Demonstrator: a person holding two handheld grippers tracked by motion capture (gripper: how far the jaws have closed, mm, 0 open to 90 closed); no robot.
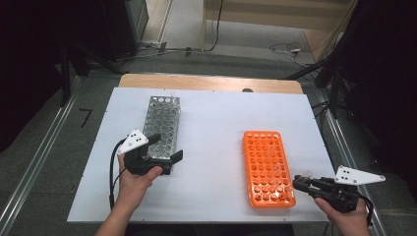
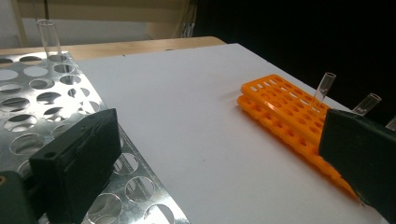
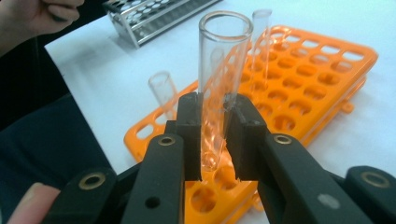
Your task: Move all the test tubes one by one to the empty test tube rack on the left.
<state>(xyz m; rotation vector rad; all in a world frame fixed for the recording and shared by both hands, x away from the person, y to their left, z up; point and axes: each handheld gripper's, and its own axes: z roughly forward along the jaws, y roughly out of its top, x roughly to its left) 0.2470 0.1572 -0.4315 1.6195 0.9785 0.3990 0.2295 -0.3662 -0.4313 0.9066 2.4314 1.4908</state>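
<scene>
Right gripper view: right gripper [image 3: 214, 135] clamped on clear test tube [image 3: 219, 74] just above near corner of orange rack [image 3: 327, 74], left gripper [image 2: 219, 158] with jaws wide apart, nothing held, over metal rack [image 2: 42, 93] on white table [image 2: 187, 116].

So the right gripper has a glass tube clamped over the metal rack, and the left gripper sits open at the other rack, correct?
Not quite. The right gripper does clamp a glass tube, but over the orange rack, not the metal one; the right gripper view shows it. The left gripper does sit open at the metal rack, as the high view shows.
</scene>
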